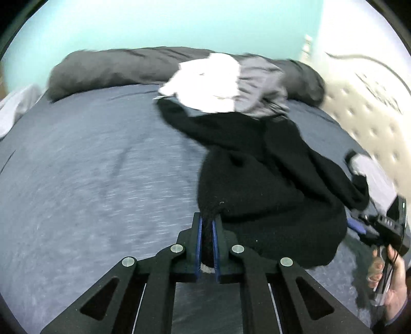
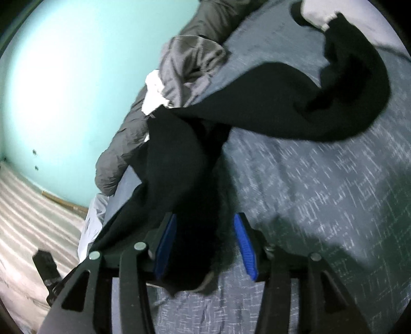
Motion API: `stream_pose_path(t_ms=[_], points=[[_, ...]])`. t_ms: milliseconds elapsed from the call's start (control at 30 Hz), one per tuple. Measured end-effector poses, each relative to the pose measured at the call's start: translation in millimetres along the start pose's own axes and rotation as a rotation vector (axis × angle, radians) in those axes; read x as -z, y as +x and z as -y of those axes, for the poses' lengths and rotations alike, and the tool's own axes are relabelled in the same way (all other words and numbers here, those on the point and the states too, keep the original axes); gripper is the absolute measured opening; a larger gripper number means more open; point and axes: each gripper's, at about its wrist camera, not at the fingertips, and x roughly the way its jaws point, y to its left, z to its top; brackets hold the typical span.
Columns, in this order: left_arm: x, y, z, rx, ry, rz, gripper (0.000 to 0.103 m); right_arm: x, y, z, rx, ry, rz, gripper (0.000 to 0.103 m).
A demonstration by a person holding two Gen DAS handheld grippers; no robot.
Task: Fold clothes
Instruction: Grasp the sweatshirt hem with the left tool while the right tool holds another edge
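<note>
- Right at the near edge of the bed (image 1: 90,167), the left gripper (image 1: 206,226) is pinched tight on a hem of the black garment (image 1: 257,179). You can see the dark cloth squeezed between the blue pads.
- Just to the right of that, the right gripper (image 2: 205,244) has its jaws standing apart with black cloth lying loose between them. The pads aren't pressing on it, so I'd say it's not really holding anything. A hand (image 1: 393,282) shows on that side, wrapped around the handle.
- The black garment itself sprawls over the blue-grey bed, bunched near the grippers, with one long part trailing off toward the far side. Not flat at all.
- Beyond it, touching its far end, a white garment (image 1: 205,84) and a grey garment (image 1: 262,84) sit in a heap.
- Furthest back, a dark grey pillow (image 1: 115,69) runs along the far edge of the bed against the teal wall (image 1: 154,23).
- My read: this is the pick-and-spread bit, nothing folded yet. Next move probably needs the right gripper to find another corner and clamp it, then both pull the cloth out flat, clear of the heap.
</note>
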Motion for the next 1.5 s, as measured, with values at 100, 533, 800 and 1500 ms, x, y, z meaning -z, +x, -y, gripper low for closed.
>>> stream_pose_path(t_ms=[100,533,800,1500], points=[[10.4,2.6,-36.9,-0.028,-0.094,-0.027,0.007,1.4,5.3,-2.8,0.008,-0.012,-0.021,0.048],[21.0,17.3,-41.1,-0.049,-0.069,-0.095,0.051,8.1,27.2,-12.1,0.014,-0.021,-0.076,0.048],[22.4,73.2,-18.7,-0.079,0.100,-0.201,0.055,12.5,33.7,-15.5,0.016,-0.030,-0.097,0.048],[12.7,40.0,-42.5,-0.016,0.075,-0.151,0.007,57.0,82.2,-55.9,0.110,-0.286,-0.295,0.006]])
